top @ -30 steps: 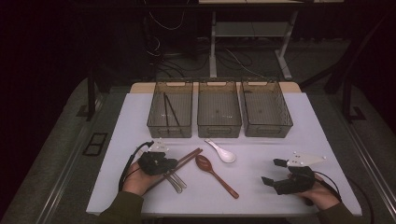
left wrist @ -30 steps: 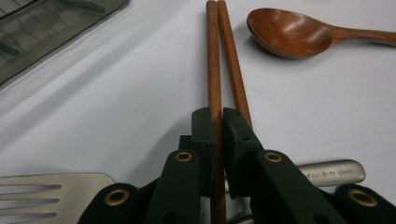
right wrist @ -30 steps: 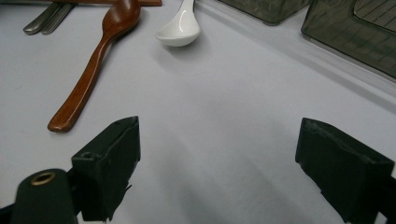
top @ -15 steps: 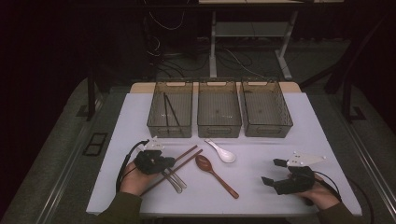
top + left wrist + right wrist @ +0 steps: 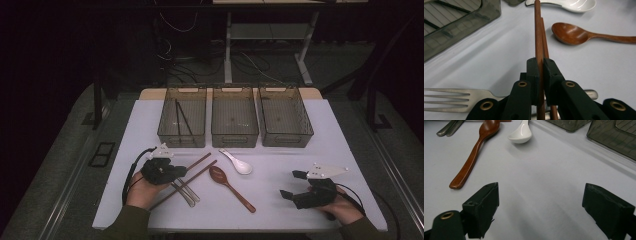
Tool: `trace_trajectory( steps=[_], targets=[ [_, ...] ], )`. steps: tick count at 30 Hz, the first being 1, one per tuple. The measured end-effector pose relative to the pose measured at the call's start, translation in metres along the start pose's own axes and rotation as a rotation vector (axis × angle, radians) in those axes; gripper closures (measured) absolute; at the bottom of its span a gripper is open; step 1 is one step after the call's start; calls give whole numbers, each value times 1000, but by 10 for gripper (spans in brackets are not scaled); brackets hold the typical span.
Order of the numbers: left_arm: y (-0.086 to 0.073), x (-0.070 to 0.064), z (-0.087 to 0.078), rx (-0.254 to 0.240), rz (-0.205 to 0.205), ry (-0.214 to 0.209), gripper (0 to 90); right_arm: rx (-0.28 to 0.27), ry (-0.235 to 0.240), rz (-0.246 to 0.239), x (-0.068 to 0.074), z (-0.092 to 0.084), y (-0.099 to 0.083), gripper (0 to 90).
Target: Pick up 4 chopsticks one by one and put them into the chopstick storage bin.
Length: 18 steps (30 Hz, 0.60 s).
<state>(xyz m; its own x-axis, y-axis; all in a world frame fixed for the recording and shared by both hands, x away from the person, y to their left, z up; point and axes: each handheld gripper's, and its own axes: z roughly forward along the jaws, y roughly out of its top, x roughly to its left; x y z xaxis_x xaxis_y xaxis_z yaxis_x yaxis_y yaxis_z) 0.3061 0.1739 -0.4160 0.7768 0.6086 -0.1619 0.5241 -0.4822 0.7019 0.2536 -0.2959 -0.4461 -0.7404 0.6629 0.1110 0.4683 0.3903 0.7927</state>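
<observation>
My left gripper [image 5: 540, 62] is shut on a brown wooden chopstick [image 5: 537, 30], which runs straight out between the jaws just above the table. A second brown chopstick [image 5: 545, 47] lies close beside it, under the right jaw. In the high view the left gripper [image 5: 172, 172] sits at the near left over the two chopsticks [image 5: 200, 167]. A brown wooden spoon [image 5: 227, 182] and a white ceramic spoon [image 5: 239, 164] lie mid-table. My right gripper [image 5: 291, 184] rests open at the near right, nothing between its jaws [image 5: 544, 195].
Three smoky plastic bins stand in a row at the back; the left bin [image 5: 165, 125] holds black chopsticks [image 5: 182, 120], while the middle bin [image 5: 235, 137] and right bin [image 5: 287, 140] look bare. A metal fork [image 5: 449, 96] and other metal cutlery [image 5: 185, 194] lie under my left gripper.
My left hand and gripper have shifted slightly left and back along the chopsticks. The right gripper has stayed where it was.
</observation>
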Motion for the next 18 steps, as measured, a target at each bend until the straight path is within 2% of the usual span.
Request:
trace_trajectory(
  steps=[4,12,18],
  targets=[
    [6,0,-2,-21,-1,-24,825,-6,0,9,-1,0,1,139],
    [21,0,-7,-48,17,-22,825,-15,6,17,-3,-1,0,139],
    [31,6,-9,-75,5,-25,825,-18,-1,12,-1,-1,1,139]
  ],
)
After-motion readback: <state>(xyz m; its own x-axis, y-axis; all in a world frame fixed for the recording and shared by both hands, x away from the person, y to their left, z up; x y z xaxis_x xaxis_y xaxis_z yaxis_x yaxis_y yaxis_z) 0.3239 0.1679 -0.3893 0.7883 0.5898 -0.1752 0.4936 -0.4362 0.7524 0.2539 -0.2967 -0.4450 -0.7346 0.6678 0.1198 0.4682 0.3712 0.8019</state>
